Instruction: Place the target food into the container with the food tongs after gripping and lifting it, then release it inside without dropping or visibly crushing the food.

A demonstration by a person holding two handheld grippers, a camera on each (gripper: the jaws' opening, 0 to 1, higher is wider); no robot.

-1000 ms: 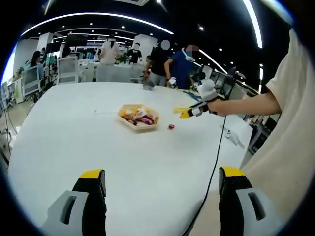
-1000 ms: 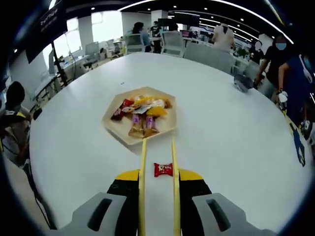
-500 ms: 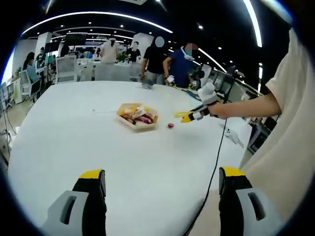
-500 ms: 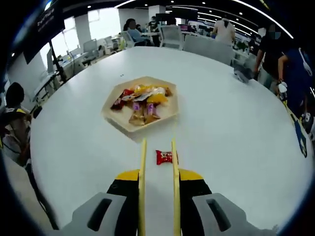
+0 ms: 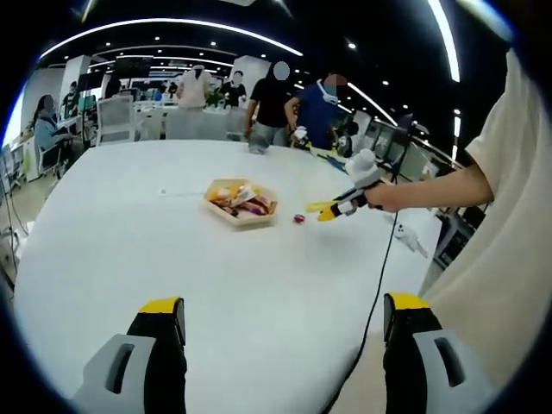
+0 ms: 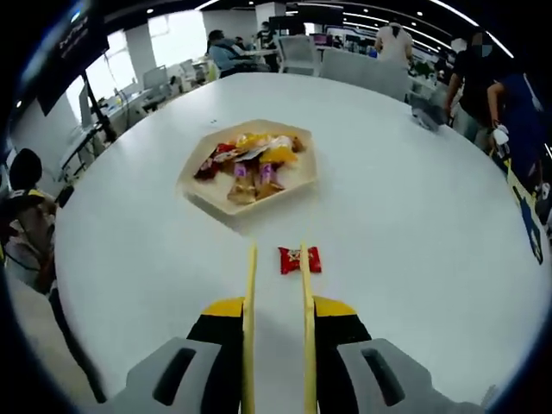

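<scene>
Red-wrapped small candy (image 6: 299, 259) is seen lying flat on the white round table (image 6: 414, 216), just beside the tip of the right-hand arm of the yellow food tongs (image 6: 277, 319) in the right gripper view; whether the tip touches the wrapper cannot be told. The candy lies near the hexagonal light wooden tray (image 6: 207, 191), on the side facing the tongs, apart from its rim. The tray holds a heap of assorted wrapped snacks (image 6: 250, 159) in red, yellow, orange and purple.

The tongs are carried between the jaws of the right gripper (image 6: 278, 323), which is clamped on their two arms; the arms run roughly parallel with a gap between their tips, and nothing is held between them.

In the left gripper view the left gripper (image 5: 285, 332) is seen with jaws spread wide and nothing between them, above the near edge of the table. The right gripper (image 5: 341, 207) is seen there from the side, held by a person's hand (image 5: 379, 191), with the candy (image 5: 299, 219) just before the tong tips and the tray (image 5: 241, 203) beyond.
</scene>
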